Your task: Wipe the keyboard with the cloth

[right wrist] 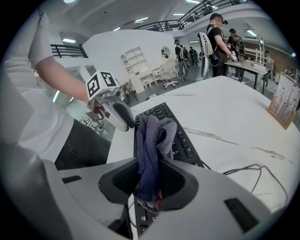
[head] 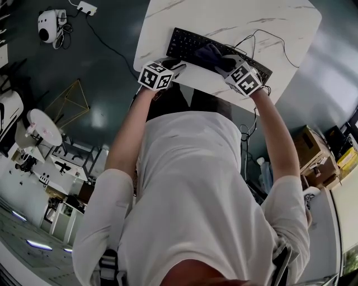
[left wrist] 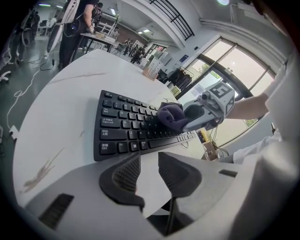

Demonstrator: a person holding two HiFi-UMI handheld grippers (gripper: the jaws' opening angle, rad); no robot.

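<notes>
The right claw (right wrist: 150, 161) is squeezing the cloth (right wrist: 157, 133) on the keyboard (right wrist: 164, 112); only its own view is showing the left claw (left wrist: 149, 158) open.

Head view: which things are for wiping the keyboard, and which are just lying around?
For the job:
- cloth, pinched in the right gripper
- keyboard
- left gripper, open and empty at the keyboard's near edge

Just lying about:
- white gadget on the floor
- power strip
- cardboard boxes
</notes>
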